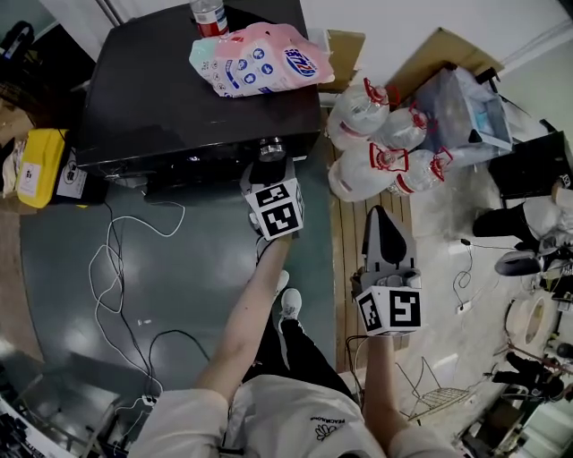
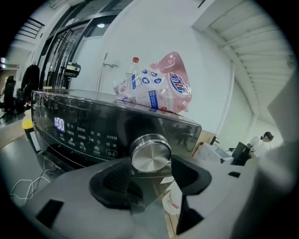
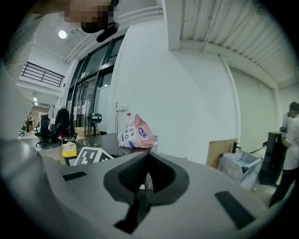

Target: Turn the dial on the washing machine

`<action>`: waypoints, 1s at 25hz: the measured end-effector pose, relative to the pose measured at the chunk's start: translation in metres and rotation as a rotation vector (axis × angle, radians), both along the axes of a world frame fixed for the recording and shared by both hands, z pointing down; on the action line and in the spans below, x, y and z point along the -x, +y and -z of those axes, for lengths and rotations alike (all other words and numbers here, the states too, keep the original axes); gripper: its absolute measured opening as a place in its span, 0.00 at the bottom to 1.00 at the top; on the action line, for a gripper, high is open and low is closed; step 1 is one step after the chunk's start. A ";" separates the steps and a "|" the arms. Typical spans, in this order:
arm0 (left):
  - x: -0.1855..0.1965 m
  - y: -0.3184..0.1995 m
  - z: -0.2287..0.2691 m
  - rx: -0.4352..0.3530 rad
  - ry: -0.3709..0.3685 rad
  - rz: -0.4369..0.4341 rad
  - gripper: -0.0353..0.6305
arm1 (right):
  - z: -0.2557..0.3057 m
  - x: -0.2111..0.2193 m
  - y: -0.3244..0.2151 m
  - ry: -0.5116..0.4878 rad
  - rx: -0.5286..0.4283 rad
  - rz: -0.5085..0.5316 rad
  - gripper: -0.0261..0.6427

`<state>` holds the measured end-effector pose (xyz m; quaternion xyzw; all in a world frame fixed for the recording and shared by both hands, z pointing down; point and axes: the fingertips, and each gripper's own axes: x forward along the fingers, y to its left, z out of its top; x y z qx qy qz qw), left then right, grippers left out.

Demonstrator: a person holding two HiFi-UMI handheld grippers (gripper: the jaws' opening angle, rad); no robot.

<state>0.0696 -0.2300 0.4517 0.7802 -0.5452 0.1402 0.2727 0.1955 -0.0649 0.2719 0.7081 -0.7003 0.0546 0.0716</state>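
The washing machine (image 1: 170, 98) is black, and its round metal dial (image 1: 271, 148) sits on the front panel near the right end. My left gripper (image 1: 271, 172) is right in front of the dial. In the left gripper view the dial (image 2: 150, 152) shows just past the tips of my left gripper (image 2: 152, 179), whose jaws stand open with a gap on each side and no pad on the dial. My right gripper (image 1: 382, 219) hangs lower and to the right, off the machine. In its own view my right gripper (image 3: 147, 175) has its jaws shut together on nothing.
A pink detergent bag (image 1: 260, 61) and a bottle (image 1: 208, 16) lie on the machine's top. The lit control panel (image 2: 59, 123) is left of the dial. Tied white bags (image 1: 376, 143) crowd the floor to the right. Cables (image 1: 116, 268) trail on the left, a wire rack (image 1: 430, 389) stands at lower right.
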 end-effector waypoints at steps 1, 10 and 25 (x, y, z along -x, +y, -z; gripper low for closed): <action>0.000 0.000 0.000 -0.001 0.000 -0.006 0.44 | -0.002 0.000 0.000 0.000 0.004 0.000 0.04; 0.001 -0.001 0.005 -0.041 -0.149 -0.084 0.44 | -0.005 0.000 -0.003 -0.013 0.012 0.000 0.04; 0.001 -0.002 0.008 -0.170 -0.396 -0.155 0.46 | -0.008 -0.001 0.004 -0.029 0.008 -0.015 0.04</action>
